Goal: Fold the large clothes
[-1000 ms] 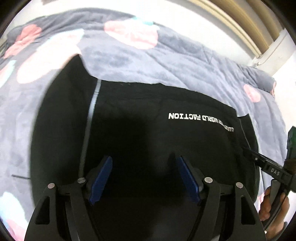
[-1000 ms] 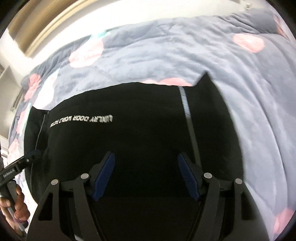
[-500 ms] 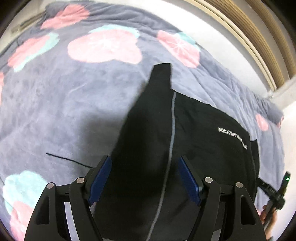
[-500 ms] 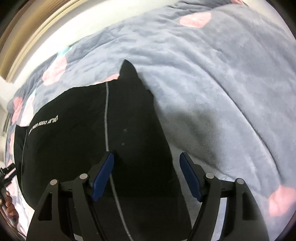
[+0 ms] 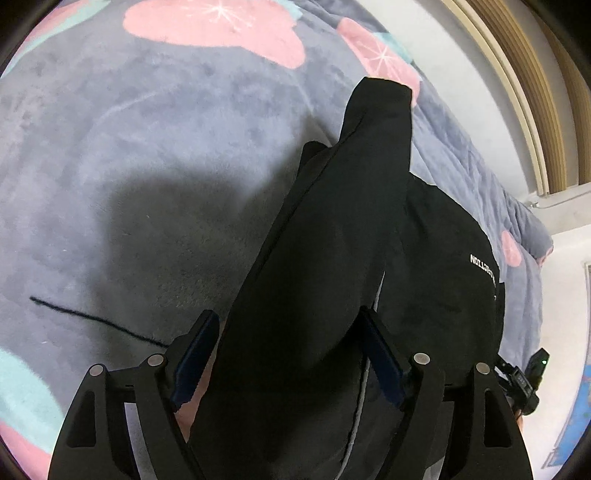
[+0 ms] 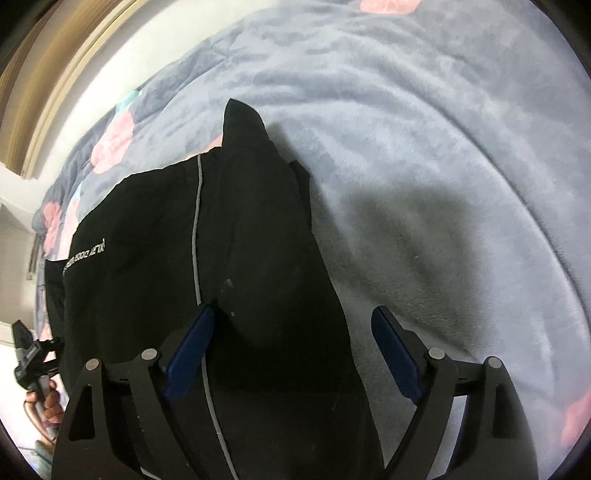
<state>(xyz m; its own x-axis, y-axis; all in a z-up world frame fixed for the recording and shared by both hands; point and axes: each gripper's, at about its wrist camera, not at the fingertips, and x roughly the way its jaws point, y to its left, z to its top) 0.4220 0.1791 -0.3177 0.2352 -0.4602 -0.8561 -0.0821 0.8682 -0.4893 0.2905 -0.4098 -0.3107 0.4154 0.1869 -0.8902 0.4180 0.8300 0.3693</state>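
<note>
The black garment is lying flat on the grey blanket, and the side fold is in hand — a sleeve is lying over each flank of the garment. Both tongs are released: the left gripper and right gripper have just been opening, each straddling a sleeve without pressing it. Next, I judge, comes gripping the hem for the cross fold. White chest lettering is showing, mirrored — only "…CTION" is reading clearly.

Under me a grey-blue fleece blanket with pink flower prints covers the bed. A loose black thread lies on it. White wall and a wooden frame behind.
</note>
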